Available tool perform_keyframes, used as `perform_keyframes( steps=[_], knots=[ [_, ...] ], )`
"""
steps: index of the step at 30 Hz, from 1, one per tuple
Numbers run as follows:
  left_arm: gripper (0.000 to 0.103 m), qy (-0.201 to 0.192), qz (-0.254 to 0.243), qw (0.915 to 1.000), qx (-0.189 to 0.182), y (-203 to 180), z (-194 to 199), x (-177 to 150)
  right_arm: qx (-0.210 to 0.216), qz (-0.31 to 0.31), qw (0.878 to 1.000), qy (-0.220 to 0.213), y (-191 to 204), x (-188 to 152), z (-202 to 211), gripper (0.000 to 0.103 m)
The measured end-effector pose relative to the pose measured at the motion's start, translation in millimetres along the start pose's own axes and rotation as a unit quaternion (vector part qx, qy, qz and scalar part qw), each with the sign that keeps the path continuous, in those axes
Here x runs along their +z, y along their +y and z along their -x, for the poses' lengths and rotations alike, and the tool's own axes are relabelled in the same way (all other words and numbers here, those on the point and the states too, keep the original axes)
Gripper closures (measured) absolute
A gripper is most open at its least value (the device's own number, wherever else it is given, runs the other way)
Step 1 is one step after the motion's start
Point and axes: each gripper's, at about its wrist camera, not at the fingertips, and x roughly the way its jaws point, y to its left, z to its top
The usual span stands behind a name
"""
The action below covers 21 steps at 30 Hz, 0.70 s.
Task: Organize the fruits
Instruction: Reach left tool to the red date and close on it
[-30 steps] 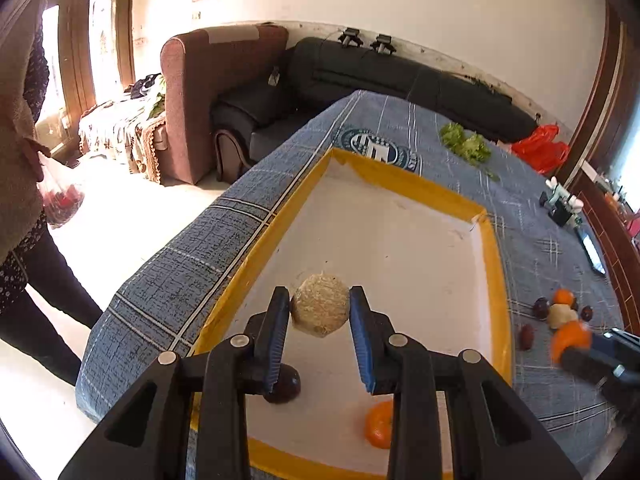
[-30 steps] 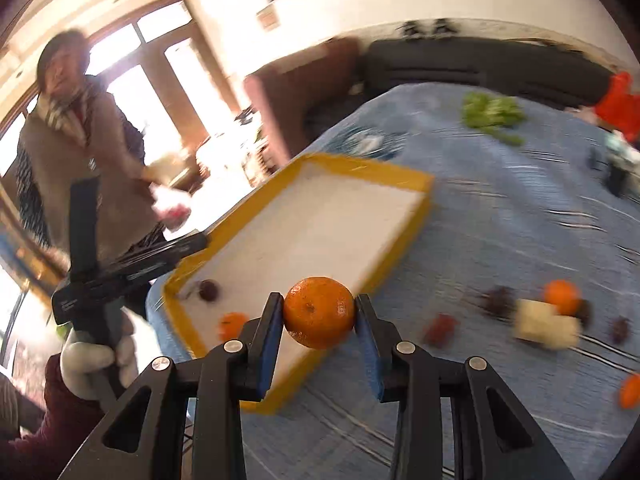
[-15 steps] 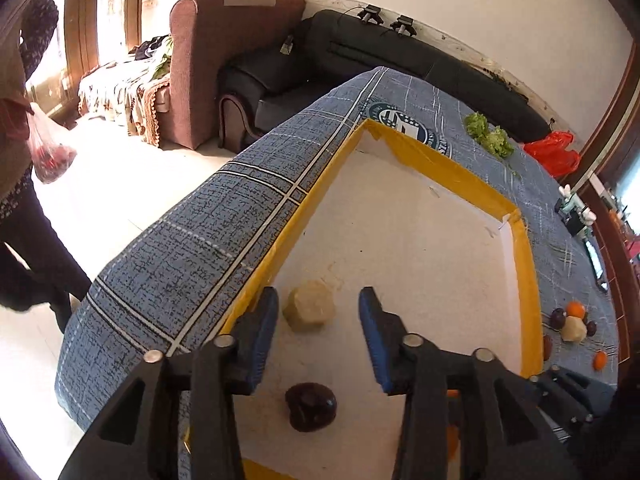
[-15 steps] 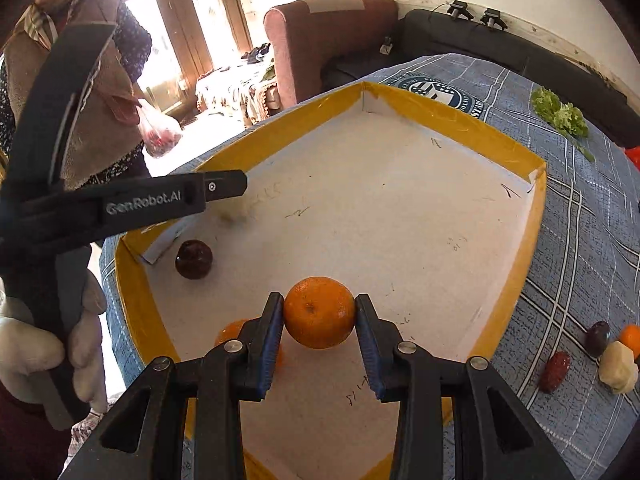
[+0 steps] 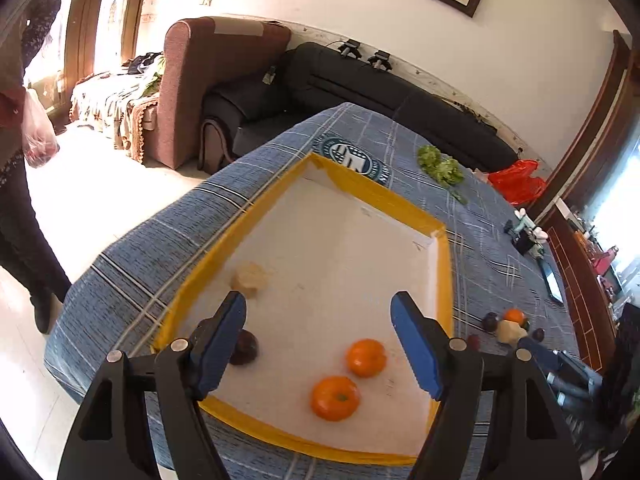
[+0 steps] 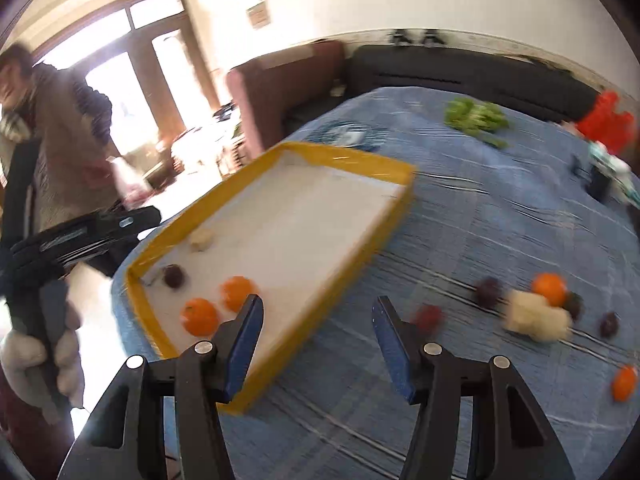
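A yellow-rimmed white tray [image 5: 443, 264] [image 6: 352, 160] lies on the blue checked cloth. In it sit two oranges [image 5: 335, 398] [image 6: 199, 317], a dark plum [image 5: 244, 347] [image 6: 174, 276] and a pale beige fruit [image 5: 250, 276] [image 6: 202, 238]. My left gripper [image 5: 318, 336] hovers over the tray's near end, its jaws opening with nothing between them. My right gripper [image 6: 316, 340] hangs over the cloth beside the tray's near right rim, its jaws also opening and empty. Several loose fruits [image 6: 536, 312] [image 5: 508, 326] lie on the cloth to the right of the tray.
Green leaves [image 5: 440, 166] [image 6: 478, 118] and a red bag [image 5: 516, 180] lie at the table's far end. Small gadgets [image 5: 524, 236] sit at the right edge. A person [image 6: 48, 128] with a plastic bag stands left of the table. Sofas [image 5: 360, 92] line the wall.
The left gripper let the beige fruit fall into the tray and drew back, opening wide. The right gripper released its orange into the tray and swung right over the cloth.
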Motion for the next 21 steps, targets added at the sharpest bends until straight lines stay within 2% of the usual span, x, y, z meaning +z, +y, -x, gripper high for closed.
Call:
perform_keyframes(
  steps=[2, 4, 6, 8, 13, 15, 17, 21],
  knots=[
    [0.029, 0.002, 0.001, 1.0, 0.003, -7.9, -0.1, 1.4, -0.004, -0.057, 0.998, -0.009, -35.2, 19.0, 9.6, 0.041],
    [0.029, 0.001, 0.005, 0.9999, -0.012, -18.6, 3.9, 0.2, 0.012, -0.11, 0.993, -0.029, -69.8, 31.5, 24.5, 0.041],
    [0.028, 0.003, -0.013, 0.9996, -0.024, -35.1, 8.1, -5.8, 0.004, -0.131, 0.99, -0.043, -91.9, 31.4, 36.0, 0.041],
    [0.025, 0.008, -0.032, 0.9988, -0.036, -49.5, 8.9, -15.3, -0.012, -0.144, 0.988, -0.048, -116.4, 15.9, 41.4, 0.042],
    [0.025, 0.039, -0.079, 0.9936, -0.07, -92.7, -10.5, -42.0, -0.038, -0.177, 0.983, -0.016, -156.4, -19.4, 25.1, 0.043],
    [0.033, 0.049, -0.114, 0.989, -0.08, -118.5, -19.9, -52.7, -0.053, -0.174, 0.983, -0.005, -161.5, -27.3, 16.3, 0.045],
    [0.054, 0.061, -0.144, 0.9838, -0.088, -138.3, -26.8, -60.0, -0.06, -0.173, 0.983, -0.002, -168.4, -28.6, 9.2, 0.045],
    [0.055, 0.07, -0.171, 0.9783, -0.093, -162.7, -38.1, -67.8, -0.056, -0.163, 0.985, -0.009, -171.6, -25.1, -2.0, 0.045]
  ],
)
